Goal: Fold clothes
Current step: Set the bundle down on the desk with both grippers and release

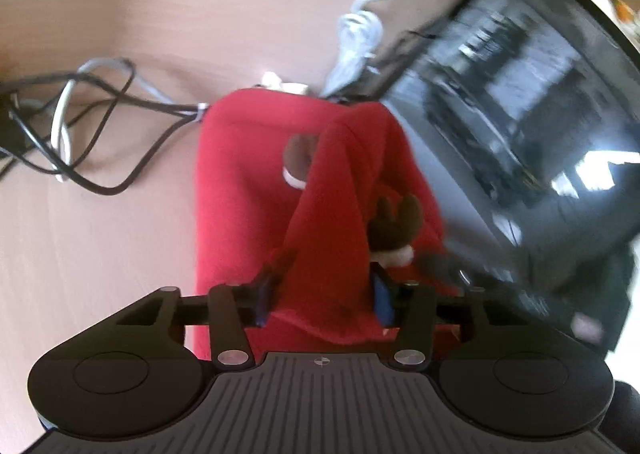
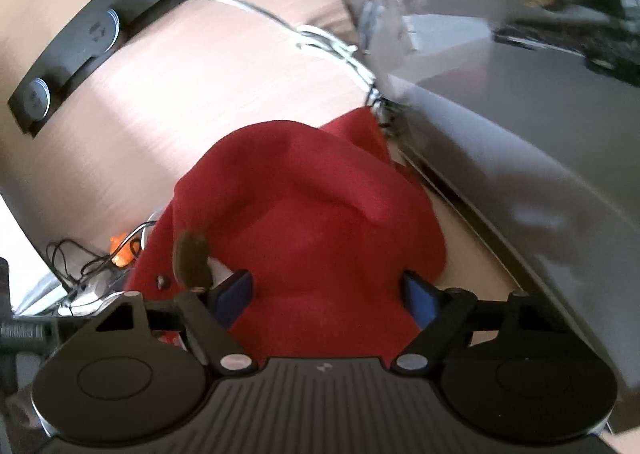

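Note:
A red garment [image 1: 244, 182] with a brown and white animal patch [image 1: 394, 226] lies on the light wooden table [image 1: 100, 254]. In the left wrist view a raised fold of it [image 1: 332, 254] runs between the blue pads of my left gripper [image 1: 324, 294], whose jaws stand apart around the cloth. In the right wrist view the red garment [image 2: 304, 222] bulges up between the blue pads of my right gripper [image 2: 326, 294], jaws wide apart around it. A brown patch [image 2: 192, 254] shows at its left edge.
Black and white cables [image 1: 80, 126] lie tangled at the left of the table. A dark monitor [image 1: 520, 114] stands at the right, with a white cable [image 1: 360, 38] beside it. In the right wrist view a grey monitor base [image 2: 520, 174] is at right, a black strip [image 2: 80, 38] at back.

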The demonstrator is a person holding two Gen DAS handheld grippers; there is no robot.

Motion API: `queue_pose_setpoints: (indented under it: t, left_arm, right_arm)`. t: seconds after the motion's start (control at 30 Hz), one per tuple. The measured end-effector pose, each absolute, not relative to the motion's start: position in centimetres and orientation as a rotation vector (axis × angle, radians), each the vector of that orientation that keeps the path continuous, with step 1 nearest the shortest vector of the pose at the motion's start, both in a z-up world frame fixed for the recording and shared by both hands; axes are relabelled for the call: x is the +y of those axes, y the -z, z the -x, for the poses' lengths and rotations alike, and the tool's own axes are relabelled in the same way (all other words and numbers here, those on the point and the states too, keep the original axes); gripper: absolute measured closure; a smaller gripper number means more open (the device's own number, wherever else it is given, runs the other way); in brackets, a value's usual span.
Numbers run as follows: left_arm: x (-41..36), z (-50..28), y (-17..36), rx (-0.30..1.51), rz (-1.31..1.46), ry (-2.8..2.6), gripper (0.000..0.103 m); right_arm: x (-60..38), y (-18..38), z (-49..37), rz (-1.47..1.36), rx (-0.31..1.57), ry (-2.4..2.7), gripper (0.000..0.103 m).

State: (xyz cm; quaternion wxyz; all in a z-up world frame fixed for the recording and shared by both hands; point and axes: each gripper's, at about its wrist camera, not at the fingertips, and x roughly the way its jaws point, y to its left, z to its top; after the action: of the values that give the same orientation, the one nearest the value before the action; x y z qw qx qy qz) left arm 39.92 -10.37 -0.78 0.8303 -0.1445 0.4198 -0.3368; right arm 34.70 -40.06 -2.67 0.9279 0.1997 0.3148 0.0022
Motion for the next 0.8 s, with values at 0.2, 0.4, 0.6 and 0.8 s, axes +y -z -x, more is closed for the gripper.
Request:
queue_pose_setpoints:
  t: [0.2,0.4,0.6,0.8]
  left_arm:
    - [-10.1,-39.4,2.3,0.921,0.175,0.561,0.04]
    - [-10.3,-40.0,1.2,0.883,0.155,0.531,0.034]
    - [-10.2,-41.3,-0.9,0.8,0.198,0.527,0.025]
    - [-13.0,-45.1,1.2,0.867,0.067,0.445,0.018]
  right_arm:
    - [-36.5,2.5,-35.8,-0.127,0.698,-0.022,0.021]
    - [-37.2,-0.5,-34.4,-0.128,0.62,-0.031,0.02]
    - [-35.5,2.6,-35.6,-0.073,0.683,-0.077,0.018]
    - [-34.2,3.3,-35.2,0.021,0.658,-0.06,0.013]
